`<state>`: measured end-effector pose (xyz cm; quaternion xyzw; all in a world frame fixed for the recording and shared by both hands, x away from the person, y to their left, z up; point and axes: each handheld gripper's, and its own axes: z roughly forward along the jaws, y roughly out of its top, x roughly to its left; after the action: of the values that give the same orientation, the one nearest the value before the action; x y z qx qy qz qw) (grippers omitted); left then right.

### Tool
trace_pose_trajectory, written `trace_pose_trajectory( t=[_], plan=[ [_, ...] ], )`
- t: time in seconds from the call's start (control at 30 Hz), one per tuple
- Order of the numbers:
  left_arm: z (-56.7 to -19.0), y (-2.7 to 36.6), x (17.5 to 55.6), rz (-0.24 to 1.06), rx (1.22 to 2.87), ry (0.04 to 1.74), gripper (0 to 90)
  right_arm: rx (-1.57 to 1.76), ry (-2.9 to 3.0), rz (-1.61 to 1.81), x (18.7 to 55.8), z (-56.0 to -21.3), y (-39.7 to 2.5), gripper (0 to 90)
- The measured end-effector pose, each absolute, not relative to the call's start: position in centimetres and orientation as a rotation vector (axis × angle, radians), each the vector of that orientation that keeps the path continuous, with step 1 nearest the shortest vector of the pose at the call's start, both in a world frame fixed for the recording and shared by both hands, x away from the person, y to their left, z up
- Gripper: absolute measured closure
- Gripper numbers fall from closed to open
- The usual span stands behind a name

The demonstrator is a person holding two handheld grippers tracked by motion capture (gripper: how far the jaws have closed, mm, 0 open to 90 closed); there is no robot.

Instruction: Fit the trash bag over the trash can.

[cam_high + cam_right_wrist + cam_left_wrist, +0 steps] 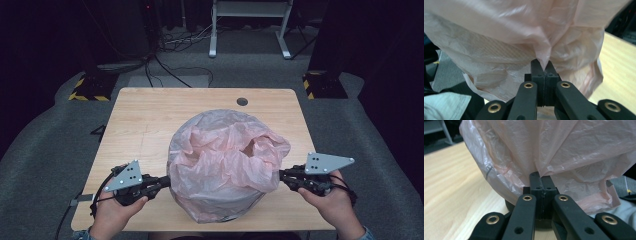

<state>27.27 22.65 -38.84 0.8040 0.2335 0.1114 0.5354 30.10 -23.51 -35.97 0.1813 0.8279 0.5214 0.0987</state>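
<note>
I hold a thin pink plastic bag [225, 150] that is pulled over a round bin on the light wooden counter [145, 125]. My left gripper [167, 181] has its fingers [535, 181] pressed together on a fold of the bag's left side, and the plastic bunches up right at their tips. My right gripper [281, 175] does the same on the other side: its fingers [549, 68] are shut tight on a little pointed pinch of the bag (the point sticks out between the tips). So the bag sits between my two pairs of fingers, and I have hold of both sides.

I think I am at the step of fitting the bag's edge down around the bin. Next I would pull both sides outward and down together, gently, so the thin plastic does not tear or slip out.
</note>
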Motion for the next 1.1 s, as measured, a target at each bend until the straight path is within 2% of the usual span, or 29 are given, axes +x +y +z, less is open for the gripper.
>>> trace_pose_trajectory(
  t=[0.4, 0.5, 0.53, 0.57, 0.63, 0.67, 0.77, 0.9, 1.0, 1.03, 1.1],
  plan=[
    [-43.2, 23.3, 28.0, 0.259, 2.021, 0.654, 90.0, 0.654, 2.557, 1.473, 30.4, -40.9, -24.0, 90.0],
    [-43.7, 23.9, 27.8, 0.224, 1.984, 0.668, 90.0, 0.678, 2.572, 1.474, 30.4, -41.6, -24.3, 90.0],
    [-43.5, 24.1, 27.7, 0.222, 1.958, 0.670, 90.0, 0.692, 2.581, 1.487, 30.4, -41.6, -24.5, 83.3],
    [-43.3, 24.4, 27.6, 0.224, 1.929, 0.664, 86.8, 0.697, 2.572, 1.491, 30.3, -41.5, -24.6, 68.1],
    [-42.6, 24.7, 27.3, 0.250, 1.865, 0.663, 62.7, 0.692, 2.513, 1.503, 30.2, -41.1, -24.6, 37.0],
    [-42.2, 24.9, 27.1, 0.261, 1.848, 0.657, 54.3, 0.682, 2.489, 1.517, 30.0, -40.8, -24.6, 27.0],
    [-40.6, 24.9, 26.4, 0.282, 1.798, 0.614, 36.6, 0.650, 2.443, 1.565, 29.5, -39.4, -24.7, 14.9],
    [-38.7, 24.1, 26.1, 0.279, 1.753, 0.554, 25.5, 0.604, 2.395, 1.662, 28.8, -37.6, -24.1, 15.1],
    [-38.2, 23.3, 26.6, 0.278, 1.754, 0.524, 23.0, 0.544, 2.401, 1.648, 28.3, -36.9, -23.1, 15.7],
    [-38.2, 23.0, 26.8, 0.287, 1.766, 0.515, 22.2, 0.539, 2.397, 1.640, 28.2, -36.8, -22.8, 18.7],
    [-38.3, 22.6, 27.4, 0.294, 1.779, 0.500, 21.8, 0.520, 2.411, 1.616, 28.1, -36.6, -22.4, 35.5]
  ],
)
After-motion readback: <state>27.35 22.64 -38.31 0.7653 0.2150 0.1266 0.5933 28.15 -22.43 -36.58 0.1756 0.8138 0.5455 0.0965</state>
